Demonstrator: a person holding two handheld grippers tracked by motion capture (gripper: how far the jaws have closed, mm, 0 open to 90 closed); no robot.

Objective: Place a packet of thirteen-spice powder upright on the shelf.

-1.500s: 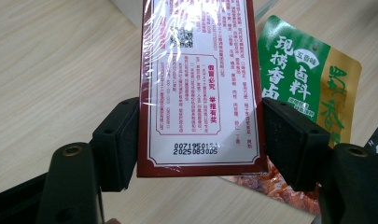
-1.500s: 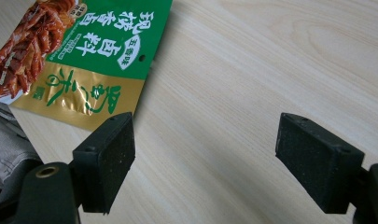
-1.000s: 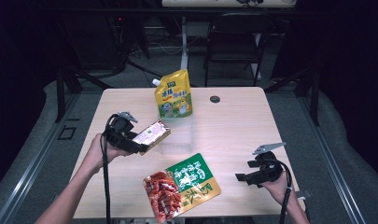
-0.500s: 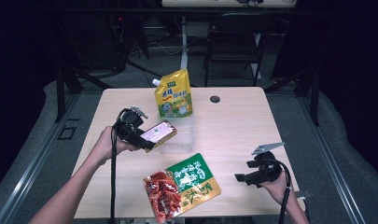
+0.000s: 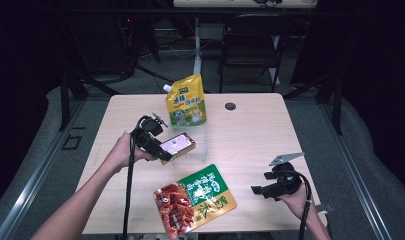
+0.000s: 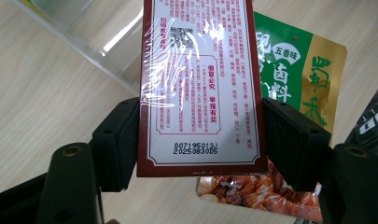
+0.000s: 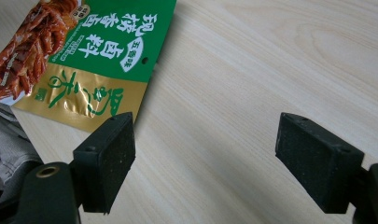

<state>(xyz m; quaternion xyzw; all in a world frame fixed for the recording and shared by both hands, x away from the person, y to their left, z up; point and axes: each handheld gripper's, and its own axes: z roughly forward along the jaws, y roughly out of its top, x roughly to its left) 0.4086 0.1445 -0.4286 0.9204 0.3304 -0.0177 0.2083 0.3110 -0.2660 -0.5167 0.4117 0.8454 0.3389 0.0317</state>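
My left gripper [image 5: 162,150] is shut on a small dark-red box with a white printed label [image 5: 177,145], held above the table left of centre. In the left gripper view the box [image 6: 200,88] sits squeezed between both black pads [image 6: 119,140]. A green, gold and red snack pouch [image 5: 195,199] lies flat near the front edge, also seen below the box [image 6: 303,70]. My right gripper [image 5: 257,190] rests low at the front right, open, with bare wood between its pads [image 7: 107,158]. The pouch's corner [image 7: 84,60] lies just beyond its left pad.
A yellow stand-up spout pouch [image 5: 186,101] stands at the back centre of the wooden table [image 5: 250,135]. A small dark round disc [image 5: 230,106] lies to its right. A clear plastic container edge [image 6: 98,51] shows under the held box. Chairs and stands sit behind the table.
My left gripper has carried the box up and to the right, away from the left edge and toward the table's middle. The right gripper has stayed put.
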